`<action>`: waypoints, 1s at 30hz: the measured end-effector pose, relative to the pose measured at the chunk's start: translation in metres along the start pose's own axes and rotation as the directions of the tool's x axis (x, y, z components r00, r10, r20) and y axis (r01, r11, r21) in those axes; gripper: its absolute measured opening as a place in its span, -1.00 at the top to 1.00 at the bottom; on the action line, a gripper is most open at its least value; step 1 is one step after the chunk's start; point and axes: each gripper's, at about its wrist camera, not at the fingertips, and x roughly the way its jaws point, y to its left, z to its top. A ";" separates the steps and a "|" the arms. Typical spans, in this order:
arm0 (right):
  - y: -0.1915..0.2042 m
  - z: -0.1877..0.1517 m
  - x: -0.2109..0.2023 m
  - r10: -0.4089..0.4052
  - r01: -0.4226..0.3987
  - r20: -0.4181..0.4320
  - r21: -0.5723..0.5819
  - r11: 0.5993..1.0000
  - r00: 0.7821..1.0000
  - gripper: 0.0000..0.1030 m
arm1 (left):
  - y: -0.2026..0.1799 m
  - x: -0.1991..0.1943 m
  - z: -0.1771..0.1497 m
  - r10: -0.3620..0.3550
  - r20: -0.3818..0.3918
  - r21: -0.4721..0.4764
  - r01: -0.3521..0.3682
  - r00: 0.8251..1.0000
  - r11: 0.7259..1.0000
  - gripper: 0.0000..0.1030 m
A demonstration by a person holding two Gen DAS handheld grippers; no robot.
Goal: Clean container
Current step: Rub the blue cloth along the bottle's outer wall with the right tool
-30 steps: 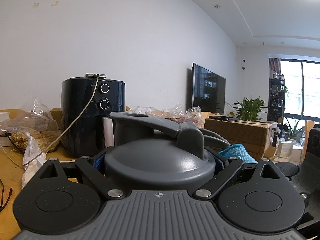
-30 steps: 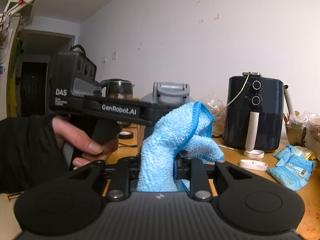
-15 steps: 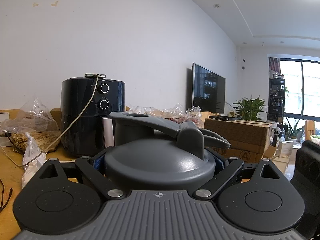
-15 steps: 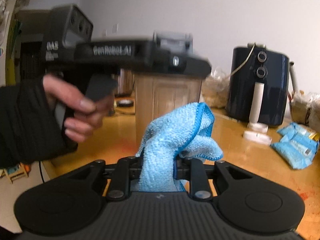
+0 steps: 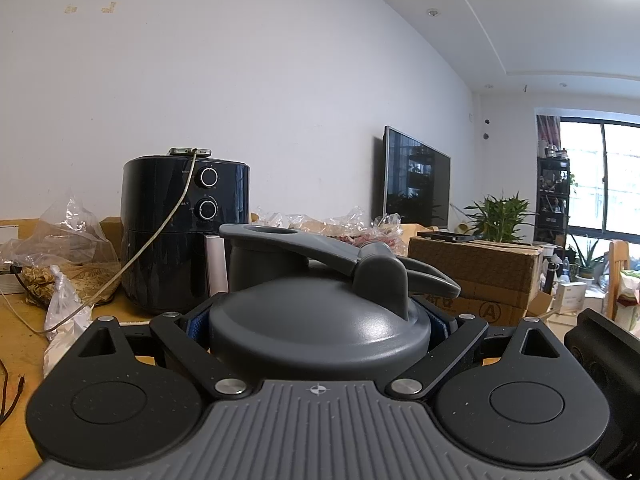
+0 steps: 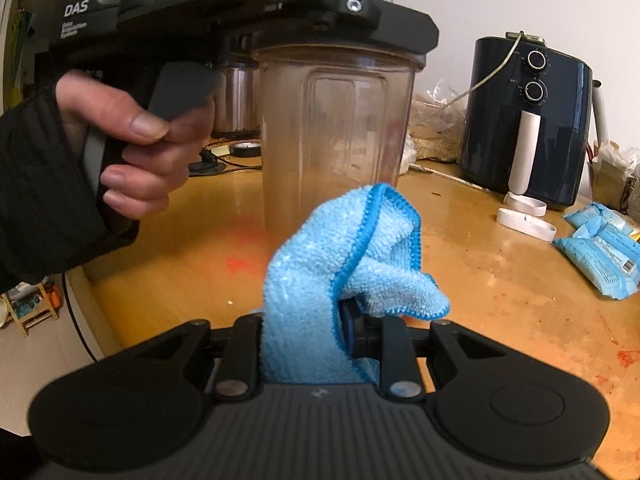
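Note:
A translucent, cloudy container (image 6: pixel 336 128) stands upright on the wooden table (image 6: pixel 500 280). Its grey lid (image 5: pixel 320 328) with a flip spout sits between the fingers of my left gripper (image 5: pixel 320 320), which is shut on the lid. From the right wrist view that left gripper (image 6: pixel 360 4) clamps the container's top, with a person's hand (image 6: pixel 132 148) on its handle. My right gripper (image 6: pixel 348 316) is shut on a bunched blue cloth (image 6: pixel 360 248). The cloth hangs just in front of the container's lower wall; whether they touch is unclear.
A black air fryer (image 6: pixel 528 120) with a trailing cord stands at the back right. White rings (image 6: pixel 524 216) and blue packets (image 6: pixel 604 248) lie near it. A metal pot (image 6: pixel 236 96) and a tape roll (image 6: pixel 246 148) sit behind the container. Plastic bags (image 5: pixel 60 256) and a cardboard box (image 5: pixel 476 272) flank the fryer.
My right gripper has sunk and tipped downward, so the cloth now sits before the container's lower wall, not by its lid. In the left wrist view the cloth is gone.

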 end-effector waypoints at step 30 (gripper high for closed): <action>-0.002 0.013 -0.020 -0.010 0.006 0.113 0.037 0.999 0.994 0.62 | 0.010 -0.001 -0.004 -0.006 0.003 -0.002 0.006 1.000 1.000 -0.85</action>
